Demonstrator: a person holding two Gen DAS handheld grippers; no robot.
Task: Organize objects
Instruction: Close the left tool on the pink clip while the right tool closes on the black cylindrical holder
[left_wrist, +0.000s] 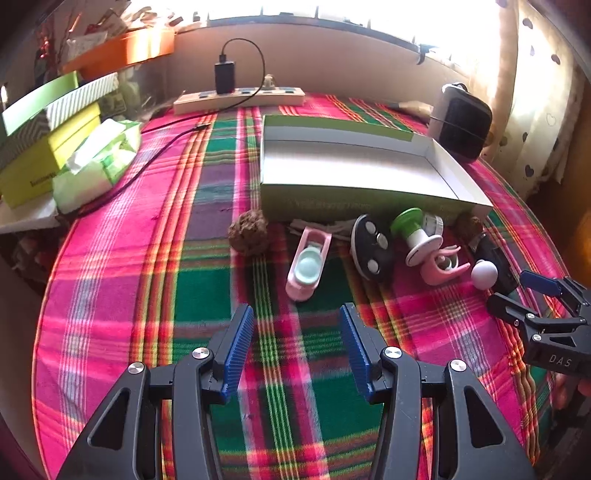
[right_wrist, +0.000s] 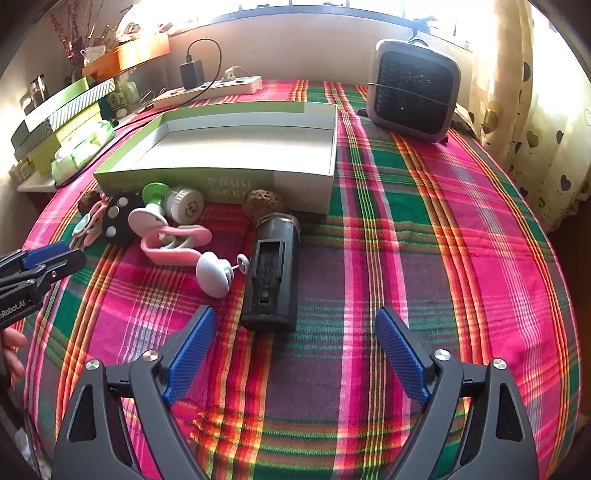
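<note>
Saw the left tongs (left_wrist: 297, 345) spread wide and empty above the plaid surface (left_wrist: 207, 295). Noted a pink clip (left_wrist: 308, 266) just ahead, flat on the cloth. Found a brown ball (left_wrist: 247, 232) near the corner of the open box (left_wrist: 354, 177). Counted a black disc (left_wrist: 371, 245), a green-and-white spool (left_wrist: 415, 230), a pink curled piece (left_wrist: 445, 264) and a white knob (left_wrist: 484, 274) clustered along the box's front. Spotted the right tongs (left_wrist: 517, 291) at the right edge, apart, near the knob.

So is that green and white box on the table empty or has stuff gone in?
Empty: the box shows only bare white floor in both views.
</note>
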